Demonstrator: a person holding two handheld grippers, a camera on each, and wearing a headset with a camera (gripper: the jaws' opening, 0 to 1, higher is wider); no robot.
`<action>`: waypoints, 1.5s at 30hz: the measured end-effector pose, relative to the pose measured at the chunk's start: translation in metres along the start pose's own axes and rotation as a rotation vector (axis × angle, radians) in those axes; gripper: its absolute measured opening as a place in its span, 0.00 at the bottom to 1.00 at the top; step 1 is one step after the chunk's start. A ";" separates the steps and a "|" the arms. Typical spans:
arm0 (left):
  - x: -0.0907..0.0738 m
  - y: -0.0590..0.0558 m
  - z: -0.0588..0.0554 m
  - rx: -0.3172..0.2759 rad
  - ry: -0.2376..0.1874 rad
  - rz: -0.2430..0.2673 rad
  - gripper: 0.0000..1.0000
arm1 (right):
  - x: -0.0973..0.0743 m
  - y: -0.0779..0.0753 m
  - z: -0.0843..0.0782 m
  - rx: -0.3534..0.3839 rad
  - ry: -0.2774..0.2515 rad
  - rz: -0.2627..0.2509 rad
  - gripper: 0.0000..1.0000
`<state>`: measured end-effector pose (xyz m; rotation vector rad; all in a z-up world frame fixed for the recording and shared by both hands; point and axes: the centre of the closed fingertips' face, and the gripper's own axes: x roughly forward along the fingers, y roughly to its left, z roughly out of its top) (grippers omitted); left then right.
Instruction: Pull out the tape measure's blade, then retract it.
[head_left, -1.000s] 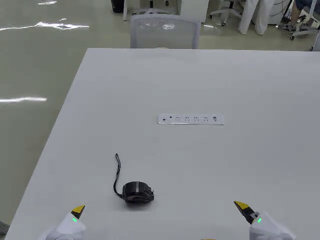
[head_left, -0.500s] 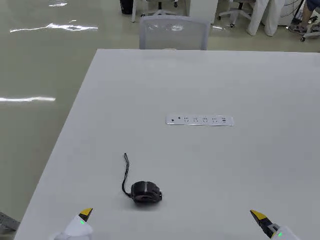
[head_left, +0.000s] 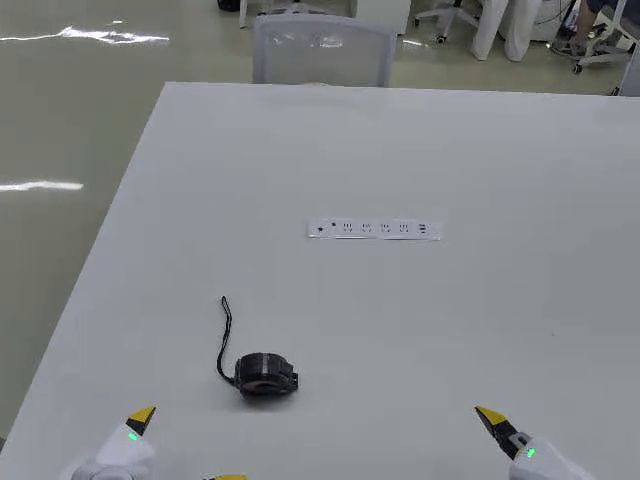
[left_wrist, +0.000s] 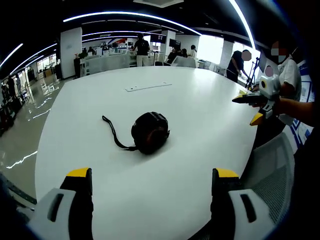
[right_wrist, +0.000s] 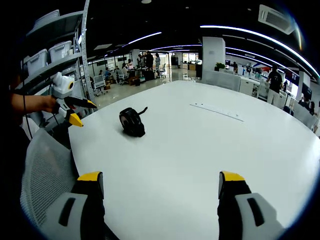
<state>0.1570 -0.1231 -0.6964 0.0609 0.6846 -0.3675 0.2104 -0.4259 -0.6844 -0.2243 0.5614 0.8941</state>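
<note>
Lying near the left end of the white desk's (head_left: 450, 330) near edge, a black tape measure (head_left: 265, 376) (its wrist strap (head_left: 224, 335) trailing toward the far edge) rests untouched. The left gripper (left_wrist: 152, 173) and right gripper (right_wrist: 162, 176) hover at the near edge, jaws wide apart, empty. A power strip (head_left: 372, 229) lies mid-desk.

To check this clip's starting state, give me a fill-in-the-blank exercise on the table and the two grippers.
1. The tape measure lies on a ____ table.
2. The jaws of the left gripper and the right gripper both stand ____.
3. The tape measure lies nearer the ____ gripper.
Missing words: white; open; left.
</note>
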 end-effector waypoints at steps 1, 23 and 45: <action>0.000 0.000 0.000 0.002 -0.001 0.000 0.99 | 0.000 0.000 0.000 0.001 0.000 0.000 0.97; -0.002 0.001 0.006 0.011 -0.028 0.009 0.99 | 0.000 -0.002 -0.002 -0.003 -0.006 0.002 0.97; -0.002 0.000 0.006 0.001 -0.033 0.012 0.99 | 0.001 -0.001 0.000 -0.001 -0.006 0.006 0.96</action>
